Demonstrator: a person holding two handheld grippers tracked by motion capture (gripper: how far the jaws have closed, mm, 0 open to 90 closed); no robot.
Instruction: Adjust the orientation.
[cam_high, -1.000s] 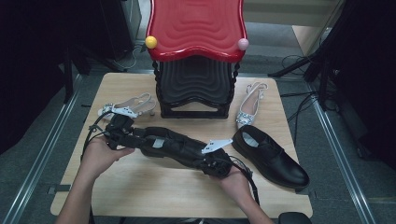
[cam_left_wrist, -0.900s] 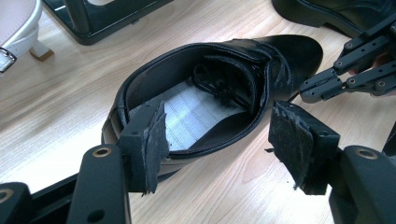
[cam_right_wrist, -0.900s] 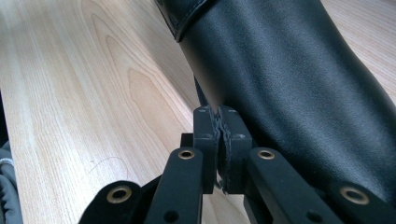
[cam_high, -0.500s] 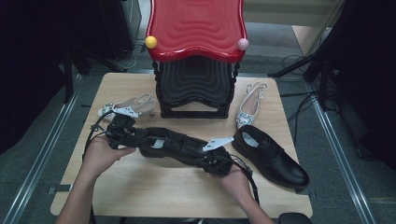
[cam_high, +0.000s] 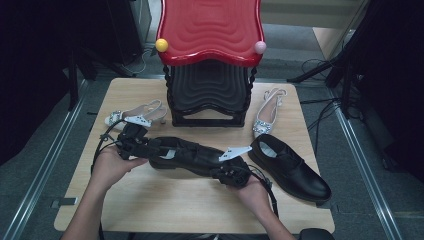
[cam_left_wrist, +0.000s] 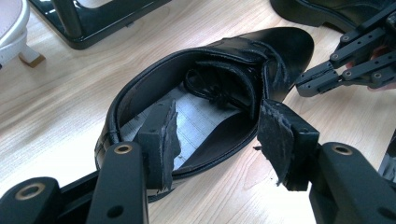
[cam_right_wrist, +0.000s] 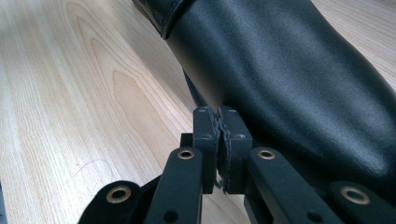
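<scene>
the black shoe (cam_high: 192, 155) lies lengthwise between both grippers on the desk (cam_high: 165, 200): the left gripper (cam_left_wrist: 217, 135), jaws just narrowing yet unclamped, straddles its heel wall, while the clenched right gripper (cam_right_wrist: 222, 135) rests at its toe.

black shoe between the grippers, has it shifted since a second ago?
No. The black shoe lies as before in front of the black stand.

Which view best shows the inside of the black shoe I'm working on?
The left gripper view: the shoe lies open toward it, insole and tongue visible between open jaws. The high view shows it small, partly covered by both grippers; the right gripper view shows its smooth outer leather.
</scene>
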